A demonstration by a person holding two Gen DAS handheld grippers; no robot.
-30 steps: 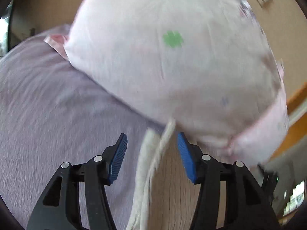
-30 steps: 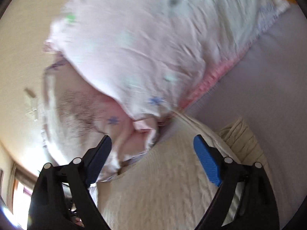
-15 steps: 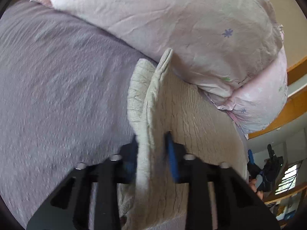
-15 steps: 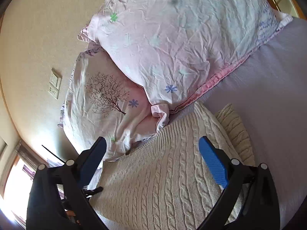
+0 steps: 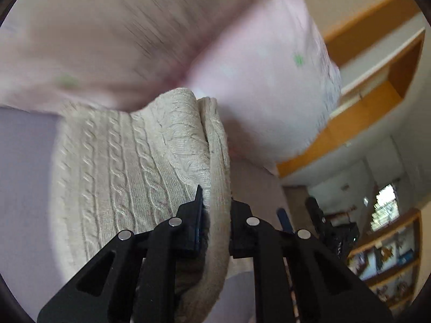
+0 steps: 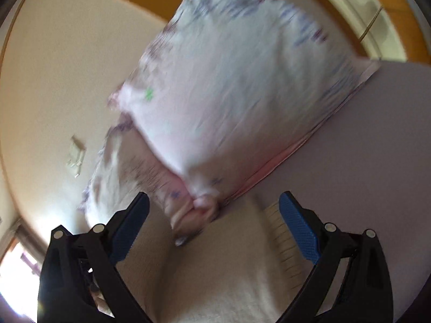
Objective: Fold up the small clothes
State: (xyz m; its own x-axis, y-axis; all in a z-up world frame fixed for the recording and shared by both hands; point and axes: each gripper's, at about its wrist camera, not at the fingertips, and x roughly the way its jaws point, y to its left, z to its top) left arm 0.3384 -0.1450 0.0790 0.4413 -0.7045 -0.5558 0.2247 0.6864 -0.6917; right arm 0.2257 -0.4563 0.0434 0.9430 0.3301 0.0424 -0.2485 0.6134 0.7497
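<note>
A cream cable-knit sweater [image 5: 129, 177] lies on the lilac bed sheet [image 5: 24, 167]. My left gripper [image 5: 215, 215] is shut on a raised edge of the sweater, which curves up between the pads and folds over at the top. In the right wrist view the same sweater [image 6: 215, 274] lies blurred under my right gripper [image 6: 212, 226], which is wide open and empty above it. The blue pads [image 6: 299, 228] touch nothing.
Pink floral pillows [image 5: 242, 62] lie just beyond the sweater, also in the right wrist view [image 6: 242, 80]. A wooden headboard [image 5: 377, 53] and shelves [image 5: 390, 255] stand to the right. A beige wall with a switch plate [image 6: 75, 156] is behind the pillows. Lilac sheet [image 6: 363, 148] spreads to the right.
My left gripper, shut on the sweater's edge half a second ago, has swung with it towards the pillows. My right gripper stayed open and tilted upward; the view is blurred.
</note>
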